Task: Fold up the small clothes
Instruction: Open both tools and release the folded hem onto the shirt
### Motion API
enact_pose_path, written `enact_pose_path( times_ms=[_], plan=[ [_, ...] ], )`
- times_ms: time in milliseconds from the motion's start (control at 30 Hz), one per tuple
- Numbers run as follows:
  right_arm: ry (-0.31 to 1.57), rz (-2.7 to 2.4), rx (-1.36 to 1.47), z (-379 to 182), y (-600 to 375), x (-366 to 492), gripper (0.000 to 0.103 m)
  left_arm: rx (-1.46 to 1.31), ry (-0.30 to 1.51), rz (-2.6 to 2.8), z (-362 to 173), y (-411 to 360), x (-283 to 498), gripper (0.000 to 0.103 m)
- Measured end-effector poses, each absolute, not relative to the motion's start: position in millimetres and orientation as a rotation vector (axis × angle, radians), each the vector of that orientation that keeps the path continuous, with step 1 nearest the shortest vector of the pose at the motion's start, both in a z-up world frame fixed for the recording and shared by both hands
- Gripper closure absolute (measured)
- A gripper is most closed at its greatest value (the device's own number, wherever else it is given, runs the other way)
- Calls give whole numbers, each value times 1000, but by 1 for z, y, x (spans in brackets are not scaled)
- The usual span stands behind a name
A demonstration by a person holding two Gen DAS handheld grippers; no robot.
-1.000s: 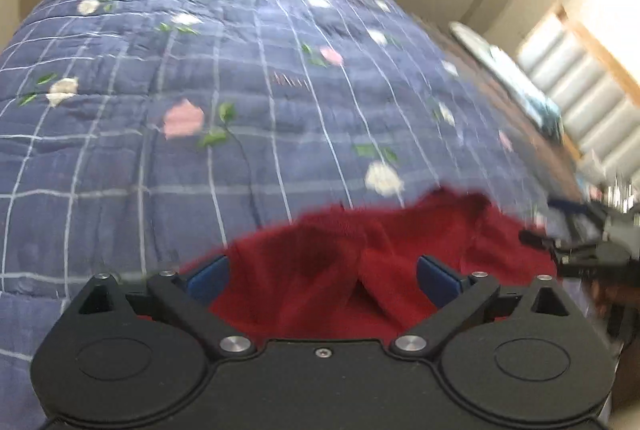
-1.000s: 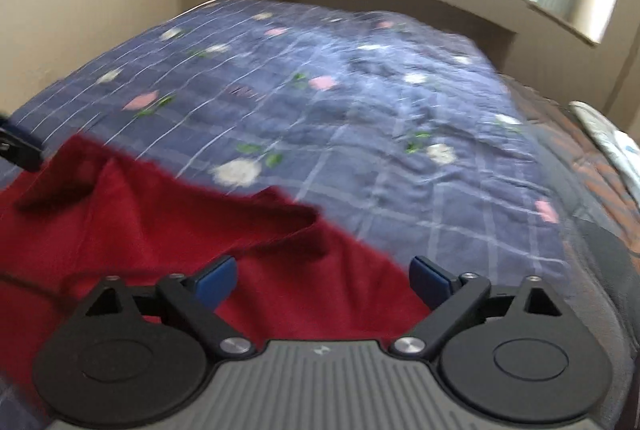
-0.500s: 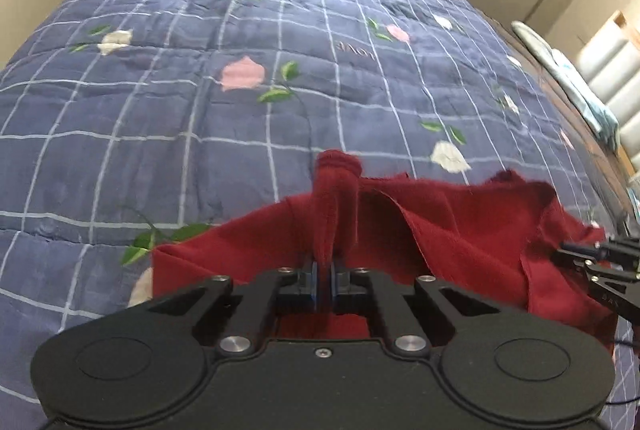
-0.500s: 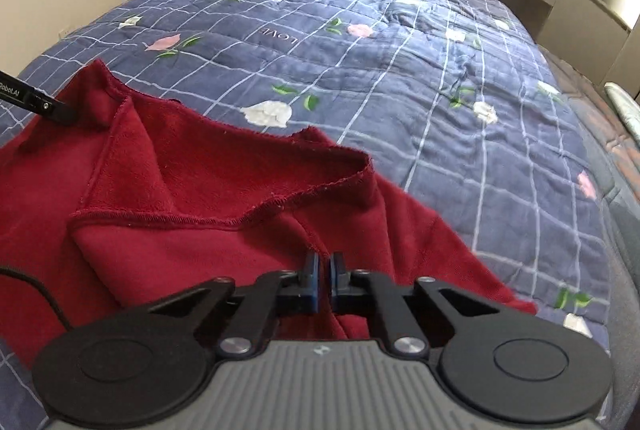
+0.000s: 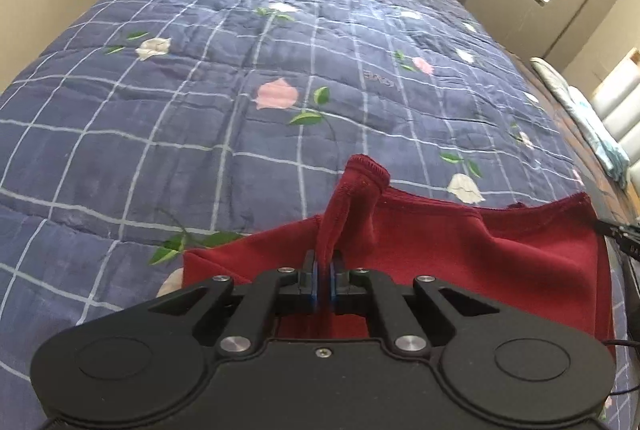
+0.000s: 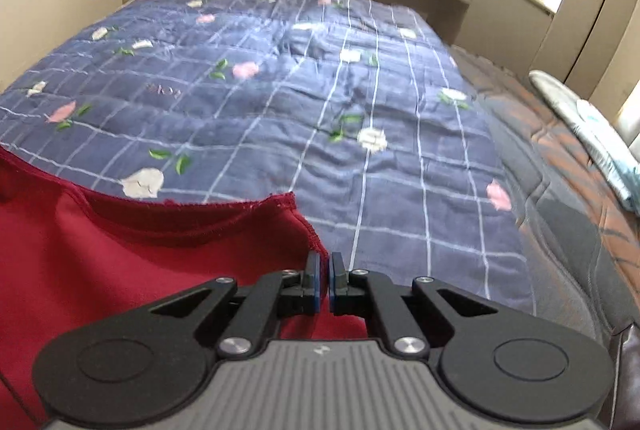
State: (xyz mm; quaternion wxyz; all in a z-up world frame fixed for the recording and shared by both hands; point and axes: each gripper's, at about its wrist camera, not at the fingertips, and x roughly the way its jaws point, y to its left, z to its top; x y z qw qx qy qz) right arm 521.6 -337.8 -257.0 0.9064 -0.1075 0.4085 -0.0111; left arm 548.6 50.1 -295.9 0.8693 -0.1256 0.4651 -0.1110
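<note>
A dark red garment (image 5: 440, 250) lies on the blue quilt, partly lifted between both grippers. My left gripper (image 5: 323, 264) is shut on a bunched fold of it, and a hemmed tip sticks up past the pads. At the right edge of the left wrist view, the black tip of my right gripper (image 5: 614, 232) meets the garment's far corner. In the right wrist view the red garment (image 6: 140, 270) fills the lower left. Its hemmed corner runs down into my right gripper (image 6: 324, 264), which is shut on the edge.
The blue checked quilt (image 5: 240, 110) with pink and white flowers covers the bed, seen also as the quilt (image 6: 360, 110) in the right wrist view. A brown patterned blanket (image 6: 560, 158) and a pale folded cloth (image 6: 592, 126) lie along the right side. Beige walls and a window ledge stand beyond.
Both grippers went from open to shut on the red garment. The right gripper then moved right, drawing the hem out straighter. The left gripper rolled a little and stayed in place.
</note>
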Motion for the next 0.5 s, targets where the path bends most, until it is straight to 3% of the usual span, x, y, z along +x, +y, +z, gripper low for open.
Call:
enact_pose_path(
  times_ms=[100,133,167,233,300,400,467,500],
  plan=[
    [873,-36,-203,-268,-339,521,96,-290,995,-193,-302,54,552,98],
    [873,-39,-184,-270,-341,518,91,-304,1001,-184,-303,56,553,98],
    [869,-48,-182,-271,-341,515,85,-318,1006,-175,-304,58,554,98],
    [867,-68,-184,-271,-341,509,51,-332,1015,-163,-307,60,555,97],
    [851,-67,-163,-268,-345,500,42,-343,1032,-158,-309,61,556,94],
    [825,-47,-152,-264,-346,490,23,-311,1017,-115,-306,60,553,70],
    [815,-26,-158,-264,-342,488,10,-301,1000,-117,-301,58,548,39],
    [814,-22,-160,-265,-339,489,6,-296,984,-117,-298,57,543,32]
  ],
)
